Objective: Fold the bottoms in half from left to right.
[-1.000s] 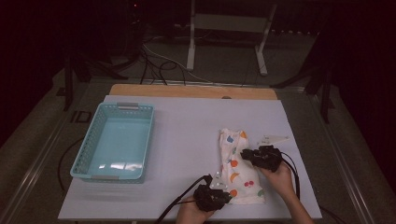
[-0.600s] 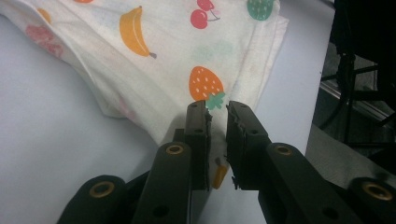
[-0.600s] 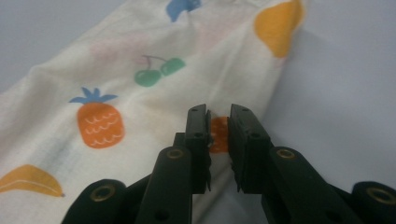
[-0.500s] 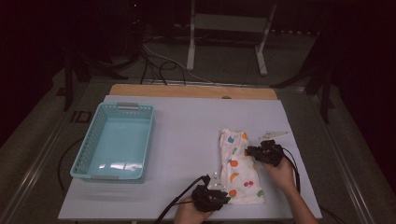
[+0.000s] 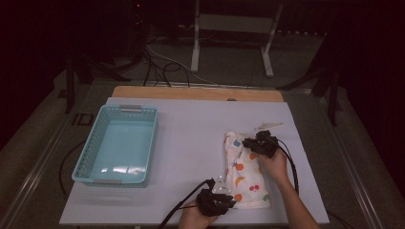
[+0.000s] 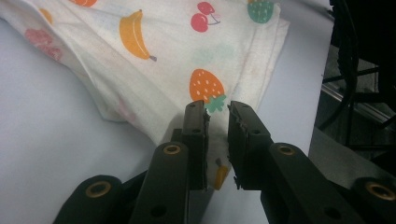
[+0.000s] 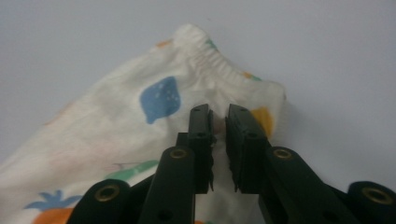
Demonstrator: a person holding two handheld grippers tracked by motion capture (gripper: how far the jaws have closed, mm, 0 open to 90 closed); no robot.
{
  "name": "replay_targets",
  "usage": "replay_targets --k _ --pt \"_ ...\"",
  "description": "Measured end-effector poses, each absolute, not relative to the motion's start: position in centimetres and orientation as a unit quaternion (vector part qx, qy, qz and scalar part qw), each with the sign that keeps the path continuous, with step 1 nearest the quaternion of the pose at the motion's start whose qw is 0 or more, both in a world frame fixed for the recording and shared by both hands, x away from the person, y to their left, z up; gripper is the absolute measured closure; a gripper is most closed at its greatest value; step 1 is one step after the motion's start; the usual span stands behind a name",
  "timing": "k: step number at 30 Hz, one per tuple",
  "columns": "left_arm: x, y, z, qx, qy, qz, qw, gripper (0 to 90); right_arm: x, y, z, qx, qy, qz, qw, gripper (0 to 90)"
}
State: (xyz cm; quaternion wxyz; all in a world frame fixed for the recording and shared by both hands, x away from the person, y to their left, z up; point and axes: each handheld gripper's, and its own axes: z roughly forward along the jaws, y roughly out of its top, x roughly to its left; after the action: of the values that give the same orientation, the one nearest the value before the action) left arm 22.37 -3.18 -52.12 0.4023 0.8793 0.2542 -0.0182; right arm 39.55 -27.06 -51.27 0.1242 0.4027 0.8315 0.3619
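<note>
Cloth (image 5: pixel 244 174), white with fruit print, folded on table (image 5: pixel 191 143)

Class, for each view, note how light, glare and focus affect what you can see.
High view: dim surroundings, lit table, glare patch inside the basket. Left gripper view: fruit-print cloth sharp, dark right edge. Right gripper view: soft, the cloth's elastic hem slightly blurred.

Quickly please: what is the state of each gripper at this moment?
Left gripper: closed on the near edge of the fruit-print cloth.
Right gripper: closed on the cloth near its elastic hem.
</note>
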Motion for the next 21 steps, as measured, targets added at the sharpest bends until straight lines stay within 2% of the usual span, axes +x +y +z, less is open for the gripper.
replay_targets --k 10,21 --pt "22.4 -3.2 -52.1 0.881 0.252 -0.019 0.4 77.7 40.1 -28.6 -51.4 0.421 0.821 0.366 0.12 78.0" --pt "23.0 -2.9 -50.8 0.873 0.252 -0.007 0.417 70.5 39.7 -29.1 -50.9 0.415 0.81 0.407 0.075 51.8"
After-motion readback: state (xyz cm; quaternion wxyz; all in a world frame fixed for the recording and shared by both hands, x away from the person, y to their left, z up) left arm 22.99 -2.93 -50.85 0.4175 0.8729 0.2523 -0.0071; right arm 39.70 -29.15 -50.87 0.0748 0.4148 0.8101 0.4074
